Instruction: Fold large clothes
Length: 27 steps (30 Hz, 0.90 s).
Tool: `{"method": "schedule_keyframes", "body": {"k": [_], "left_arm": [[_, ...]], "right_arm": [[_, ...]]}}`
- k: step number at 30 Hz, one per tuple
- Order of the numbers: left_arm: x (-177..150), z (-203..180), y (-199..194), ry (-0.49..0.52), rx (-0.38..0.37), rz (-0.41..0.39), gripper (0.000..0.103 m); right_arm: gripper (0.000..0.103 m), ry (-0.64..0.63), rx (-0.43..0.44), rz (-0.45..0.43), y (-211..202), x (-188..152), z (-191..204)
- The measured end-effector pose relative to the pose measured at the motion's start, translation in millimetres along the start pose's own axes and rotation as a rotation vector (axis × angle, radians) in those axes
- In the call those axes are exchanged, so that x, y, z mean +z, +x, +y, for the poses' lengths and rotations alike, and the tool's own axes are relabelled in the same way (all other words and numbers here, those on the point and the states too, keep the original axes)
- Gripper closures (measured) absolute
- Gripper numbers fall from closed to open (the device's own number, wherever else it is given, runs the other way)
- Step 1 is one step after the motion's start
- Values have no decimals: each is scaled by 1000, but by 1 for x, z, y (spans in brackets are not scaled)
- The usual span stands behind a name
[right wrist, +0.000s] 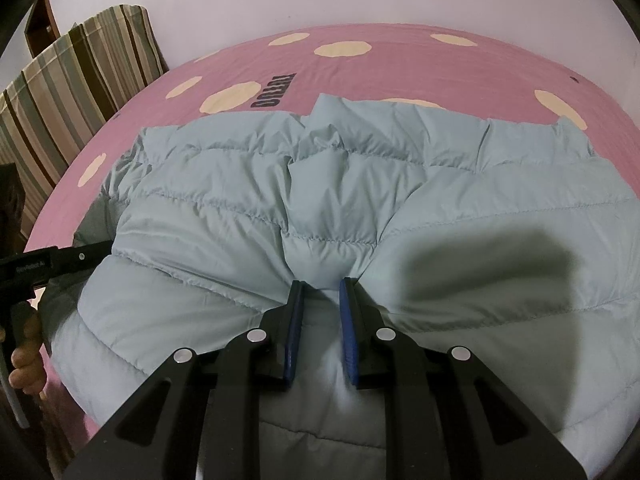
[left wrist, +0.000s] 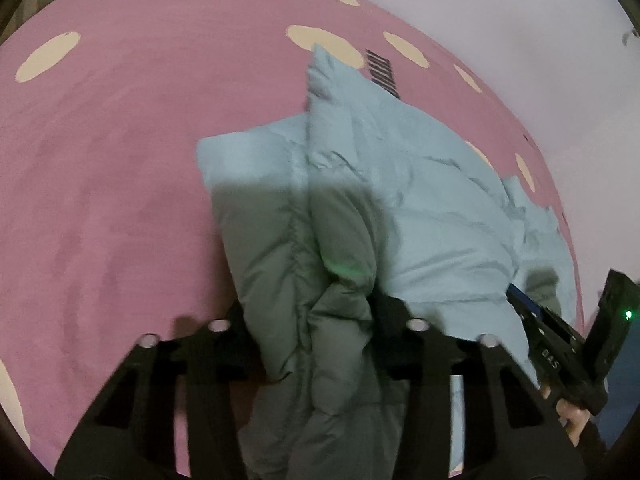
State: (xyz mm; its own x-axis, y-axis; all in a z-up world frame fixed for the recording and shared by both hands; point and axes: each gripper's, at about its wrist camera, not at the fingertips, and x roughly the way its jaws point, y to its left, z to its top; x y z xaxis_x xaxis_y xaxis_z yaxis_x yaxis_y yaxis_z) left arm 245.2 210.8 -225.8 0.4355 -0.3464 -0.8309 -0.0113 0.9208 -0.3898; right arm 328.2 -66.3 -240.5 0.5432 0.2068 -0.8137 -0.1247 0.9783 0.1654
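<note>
Soft, puffy and slippery, the pale blue down jacket (right wrist: pixel 344 200) on the bed (left wrist: pixel 120 160) is pinched at its near edge by left gripper (left wrist: pixel 316 320) and right gripper (right wrist: pixel 320 312).

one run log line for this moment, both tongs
left tongs: shut on jacket edge | right tongs: shut on puffer jacket fold | jacket on pink bedsheet
</note>
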Motion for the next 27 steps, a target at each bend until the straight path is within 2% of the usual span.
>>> {"method": "schedule_keyframes", "body": {"k": [3,6,12,19,27], "left_arm": [[2,-10,-1,28,9,-5,81],[5,-21,-11,45,18,-31,86],[5,-45,-45,84,12,-101,88],[6,-82,-68,111,38,-139,88],[3,-133,-87,152,82,-193,88]], "right_arm": [[85,-6,-6,-2,0,-1,1],[85,-13,-15,-5,1,0,3],[85,-18,-24,-6,2,-1,4],[85,-29,-28,-5,1,0,6],[83,12,7,-23,-24,4,-13]]}}
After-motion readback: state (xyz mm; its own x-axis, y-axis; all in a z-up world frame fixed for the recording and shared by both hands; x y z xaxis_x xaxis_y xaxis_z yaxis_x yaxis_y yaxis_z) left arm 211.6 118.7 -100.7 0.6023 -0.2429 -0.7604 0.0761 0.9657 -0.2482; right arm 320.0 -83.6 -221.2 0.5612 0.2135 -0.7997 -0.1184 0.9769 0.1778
